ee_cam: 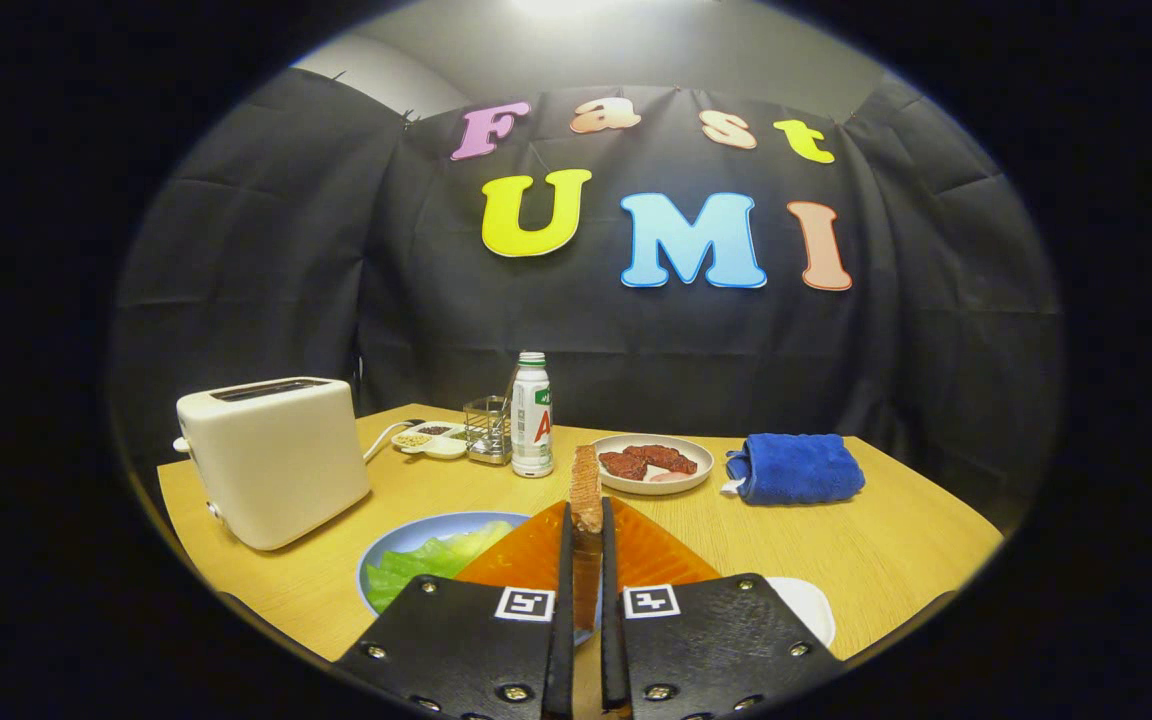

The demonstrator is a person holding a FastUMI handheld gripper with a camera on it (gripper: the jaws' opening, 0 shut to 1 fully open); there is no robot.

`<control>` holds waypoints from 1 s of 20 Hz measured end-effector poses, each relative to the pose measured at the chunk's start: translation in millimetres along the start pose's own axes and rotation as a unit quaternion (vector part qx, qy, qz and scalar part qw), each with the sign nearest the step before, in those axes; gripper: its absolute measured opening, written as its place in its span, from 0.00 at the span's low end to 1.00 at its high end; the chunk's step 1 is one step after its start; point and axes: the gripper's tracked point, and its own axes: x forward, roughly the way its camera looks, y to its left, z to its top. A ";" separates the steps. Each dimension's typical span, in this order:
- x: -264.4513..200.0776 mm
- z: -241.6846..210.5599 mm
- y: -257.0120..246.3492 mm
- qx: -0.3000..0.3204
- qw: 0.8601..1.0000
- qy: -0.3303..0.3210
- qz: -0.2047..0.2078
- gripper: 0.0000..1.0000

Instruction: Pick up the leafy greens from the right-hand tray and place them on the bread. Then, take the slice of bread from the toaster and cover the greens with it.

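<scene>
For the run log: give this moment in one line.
tool: shut on bread slice | slice: upright, above table | greens: on blue plate | toaster: left

The gripper is showing two flat black plates side by side, each tapering forward. Silver screws are sitting along their edges and corners. Each plate is carrying a small square white tag printed with a black coded pattern near its inner front corner. Two thin, straight fingers are running forward from between the plates.
</scene>
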 end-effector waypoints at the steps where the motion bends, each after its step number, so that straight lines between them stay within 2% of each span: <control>1: 0.8 -2.1 2.5 -0.003 1.000 0.002 0.001 0.11; 7: 5.4 -7.1 18.9 -0.026 1.000 0.005 0.001 0.11; 12: 7.2 -14.0 43.6 -0.025 0.999 0.016 0.027 0.11; 20: 15.1 -28.4 77.0 0.029 0.995 0.058 0.075 0.11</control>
